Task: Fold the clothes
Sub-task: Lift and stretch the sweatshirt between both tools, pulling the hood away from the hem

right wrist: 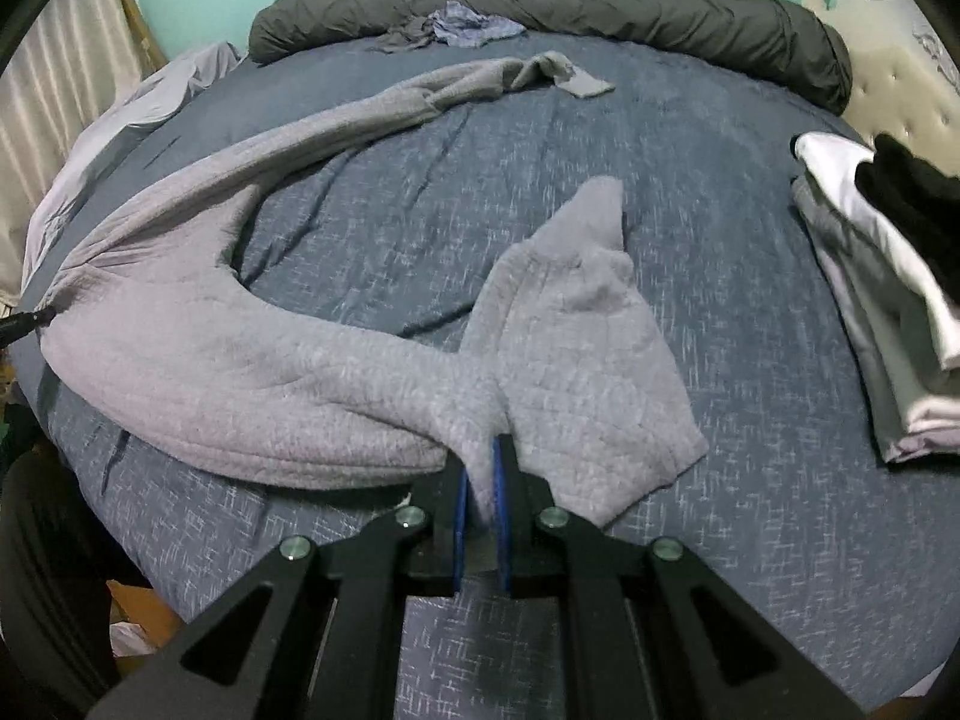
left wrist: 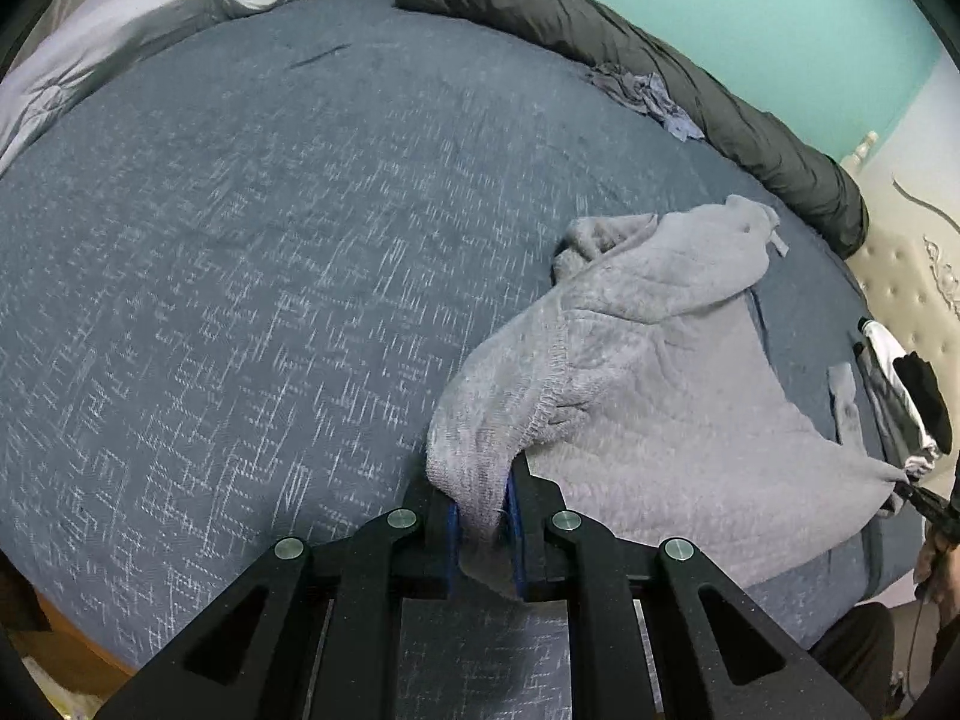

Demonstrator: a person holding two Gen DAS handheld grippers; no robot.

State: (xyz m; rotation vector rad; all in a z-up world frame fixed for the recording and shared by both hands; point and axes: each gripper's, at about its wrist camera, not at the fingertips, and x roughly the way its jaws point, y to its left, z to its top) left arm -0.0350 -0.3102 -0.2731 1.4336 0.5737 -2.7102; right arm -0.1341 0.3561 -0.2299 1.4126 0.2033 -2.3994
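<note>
My left gripper is clenched on a bunched edge of the thick grey quilted fleece garment, and my right gripper pinches another part of it, low centre in each view. It sags between them across the blue patterned bedspread, soft, limp and fairly weighty (it should not slip), so I judge seams and hems the best holds.

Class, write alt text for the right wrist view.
The right gripper pinches a grey fleece garment spread across a blue bedspread. Folded clothes sit to the right, with a dark rolled duvet along the far edge.
</note>
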